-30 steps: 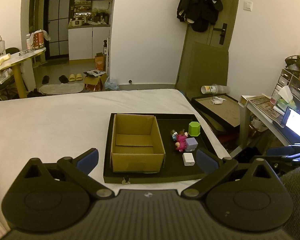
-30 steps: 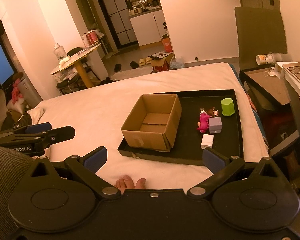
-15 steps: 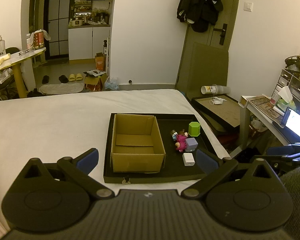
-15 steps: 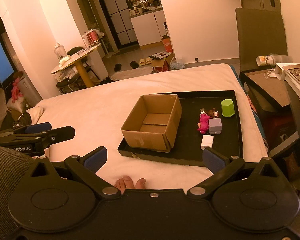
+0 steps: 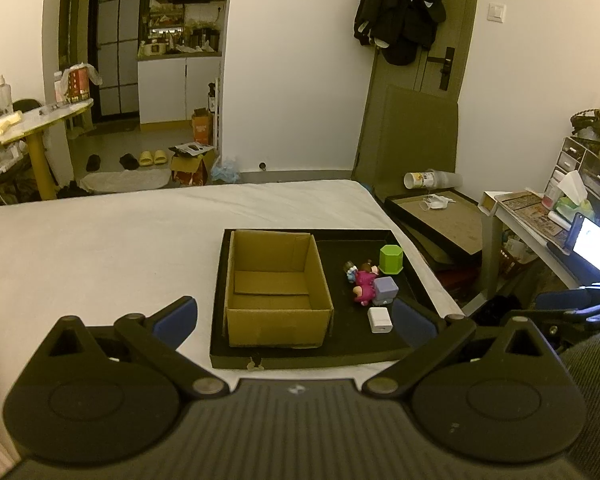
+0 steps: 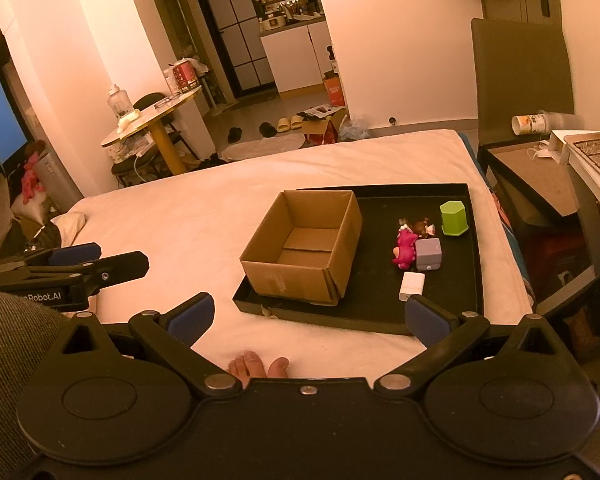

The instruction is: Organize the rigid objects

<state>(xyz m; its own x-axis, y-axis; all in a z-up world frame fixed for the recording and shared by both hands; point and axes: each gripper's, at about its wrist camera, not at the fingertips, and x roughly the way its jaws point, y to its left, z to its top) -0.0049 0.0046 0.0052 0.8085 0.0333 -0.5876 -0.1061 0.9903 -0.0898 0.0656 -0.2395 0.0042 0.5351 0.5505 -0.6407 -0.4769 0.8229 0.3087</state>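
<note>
A black tray [image 5: 340, 354] [image 6: 474, 240] lies on the white bed. On its left half stands an open, empty cardboard box [image 5: 277, 322] [image 6: 296, 276]. To the box's right sit a green hexagonal block [image 5: 390, 259] [image 6: 453, 219], a pink toy figure [image 5: 363, 287] [image 6: 405, 247], a small brown figure [image 6: 421, 227], a lilac cube [image 5: 386, 289] [image 6: 429, 253] and a white adapter [image 5: 380, 319] [image 6: 411, 285]. My left gripper [image 5: 294, 318] is open, held back from the tray's near edge. My right gripper [image 6: 306, 316] is open too, also short of the tray.
The bed [image 5: 100, 248] has free room left of the tray. A desk with a laptop [image 5: 596, 246] and a stack of dark boards [image 5: 440, 216] stand to the right. A person's toes [image 6: 258, 366] rest on the bed by the right gripper. A round table [image 6: 156, 116] stands beyond.
</note>
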